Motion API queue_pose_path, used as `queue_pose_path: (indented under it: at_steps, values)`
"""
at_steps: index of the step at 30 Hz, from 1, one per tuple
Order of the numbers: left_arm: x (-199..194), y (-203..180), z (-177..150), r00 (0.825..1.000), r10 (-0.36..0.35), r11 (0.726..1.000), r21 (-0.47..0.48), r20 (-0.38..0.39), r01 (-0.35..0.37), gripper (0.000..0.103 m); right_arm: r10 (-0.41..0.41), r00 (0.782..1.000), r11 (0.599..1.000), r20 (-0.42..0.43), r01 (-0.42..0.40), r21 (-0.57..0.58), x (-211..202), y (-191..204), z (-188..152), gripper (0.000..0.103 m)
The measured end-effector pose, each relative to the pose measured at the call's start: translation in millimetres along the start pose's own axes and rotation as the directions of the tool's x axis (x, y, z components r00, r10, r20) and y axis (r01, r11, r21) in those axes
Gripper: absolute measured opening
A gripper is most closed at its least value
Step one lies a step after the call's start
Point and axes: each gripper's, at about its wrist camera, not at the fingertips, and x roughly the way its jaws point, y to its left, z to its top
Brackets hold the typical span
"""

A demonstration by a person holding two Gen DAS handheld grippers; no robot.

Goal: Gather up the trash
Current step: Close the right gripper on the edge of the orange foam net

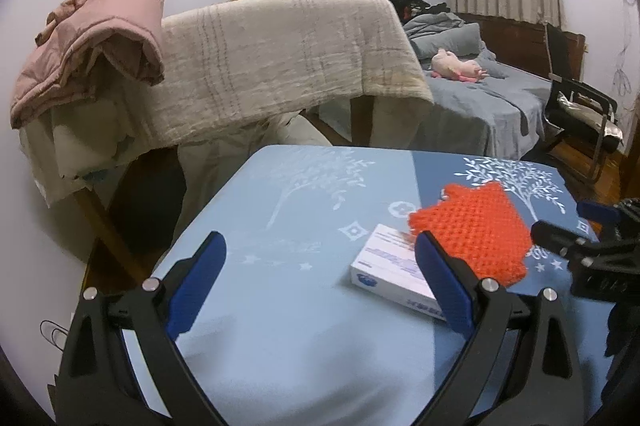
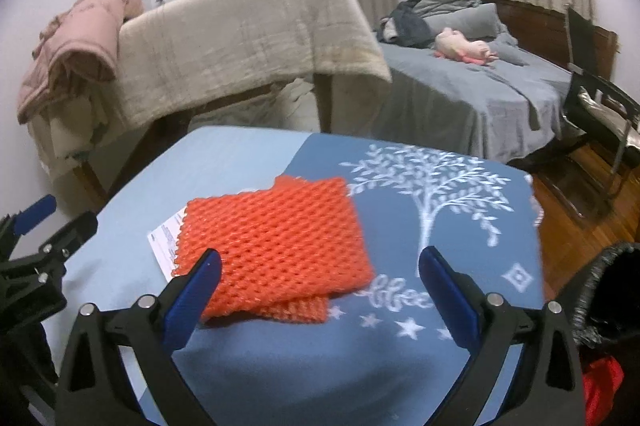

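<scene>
Just ahead of right gripper (image 2: 320,266) lies orange foam net (image 2: 276,246).

Both grippers spread wide, holding nothing.

The left gripper (image 1: 320,280) hovers with blue-padded fingers (image 1: 196,280) apart; the right gripper (image 2: 320,296) sits just right of it, level, jaws equally open, fingers (image 2: 448,296) pointing the same way.

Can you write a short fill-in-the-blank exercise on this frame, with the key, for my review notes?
1. The foam net lying on the table is ____ in colour.
2. The net partly covers a white ____ lying flat beside it.
3. Both the left gripper and the right gripper have their jaws ____.
4. The tablecloth's darker part bears a white ____ print.

Missing words: orange; box; open; tree
</scene>
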Motion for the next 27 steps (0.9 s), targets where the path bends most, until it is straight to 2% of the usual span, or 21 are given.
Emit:
queue_pose_path:
  at_steps: [6, 13, 19, 21, 23, 24, 26, 27]
  values:
    - [12, 11, -2, 1.000, 0.020, 1.000, -0.011, -0.012, -0.021, 0.093, 0.037, 0.998, 0.999, -0.057, -0.038, -0.023, 27, 11, -5, 0.086]
    - [20, 13, -6, 0.999, 0.026, 0.999, -0.020, -0.030, -0.026, 0.093, 0.068, 0.995, 0.997, -0.080, -0.069, -0.020, 39, 13, -12, 0.081]
    - [21, 9, -9, 0.999, 0.022, 1.000, -0.019, -0.036, -0.022, 0.093, 0.143, 0.985, 0.990, -0.093, -0.144, -0.010, 39, 12, -14, 0.058]
    - [21, 8, -9, 0.999, 0.020, 1.000, -0.019, -0.037, -0.021, 0.093, 0.168, 0.980, 0.985, -0.103, -0.170, -0.017, 39, 13, -14, 0.034]
    - [20, 6, -9, 0.999, 0.018, 1.000, -0.016, -0.036, -0.019, 0.093, 0.204, 0.972, 0.978, -0.115, -0.207, -0.015, 39, 15, -15, 0.024]
    - [19, 5, -10, 0.999, 0.018, 1.000, -0.014, -0.036, -0.018, 0.093, 0.210, 0.971, 0.977, -0.118, -0.214, -0.020, 38, 17, -15, 0.014]
    - [18, 4, -10, 0.999, 0.016, 1.000, -0.012, -0.036, -0.016, 0.093, 0.232, 0.965, 0.971, -0.125, -0.238, -0.029, 37, 20, -15, 0.007]
    - [18, 3, -10, 0.999, 0.015, 1.000, -0.011, -0.036, -0.016, 0.093, 0.234, 0.964, 0.970, -0.123, -0.240, -0.035, 35, 22, -15, 0.007]
